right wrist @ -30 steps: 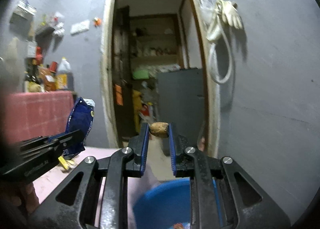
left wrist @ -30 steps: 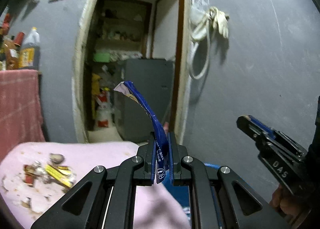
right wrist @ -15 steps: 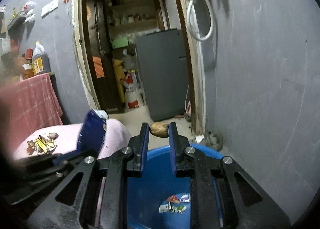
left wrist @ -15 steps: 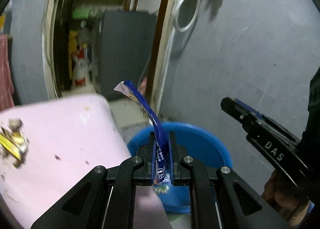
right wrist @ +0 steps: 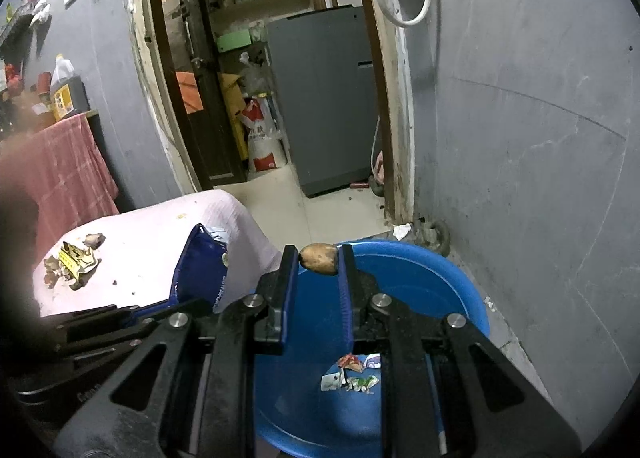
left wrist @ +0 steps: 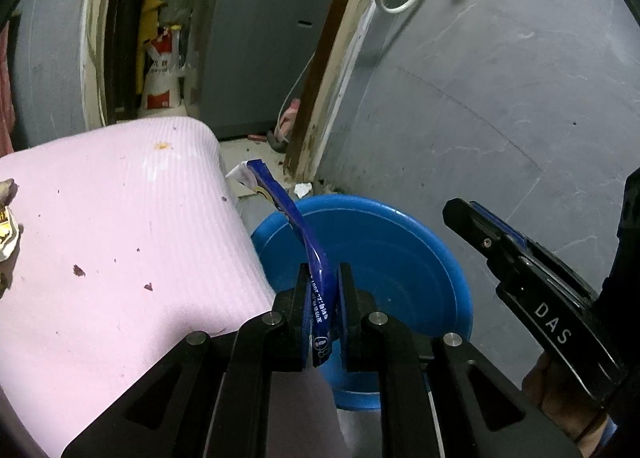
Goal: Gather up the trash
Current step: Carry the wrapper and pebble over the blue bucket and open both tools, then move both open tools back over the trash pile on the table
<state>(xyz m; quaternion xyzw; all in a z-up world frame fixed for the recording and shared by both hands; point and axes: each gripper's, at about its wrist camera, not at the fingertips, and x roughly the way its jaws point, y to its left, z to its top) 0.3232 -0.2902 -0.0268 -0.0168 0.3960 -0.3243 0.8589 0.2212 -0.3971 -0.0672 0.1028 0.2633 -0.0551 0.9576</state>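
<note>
My left gripper (left wrist: 323, 272) is shut on a blue snack wrapper (left wrist: 298, 226) that curls up and to the left, held over the near rim of a blue plastic basin (left wrist: 400, 258). In the right wrist view the same wrapper (right wrist: 202, 266) shows at the left, beside the basin (right wrist: 432, 282). My right gripper (right wrist: 318, 256) is shut on a small brown shell-like scrap (right wrist: 319, 257) at its fingertips, above the basin. Wrapper scraps (right wrist: 352, 376) lie on the basin's bottom. From the left wrist view, the right gripper (left wrist: 460, 214) appears side-on at the right.
A pink-covered table (left wrist: 112, 226) stands left of the basin, with more trash (right wrist: 74, 258) near its far left. A grey wall (left wrist: 500, 98) rises behind the basin. An open doorway (right wrist: 256, 78) leads to a grey fridge (right wrist: 324, 98). Bottles (right wrist: 64, 94) stand on a red-clothed shelf.
Both grippers have tipped downward and sunk toward the blue basin, which now fills the lower view. Each still holds its piece of trash.
</note>
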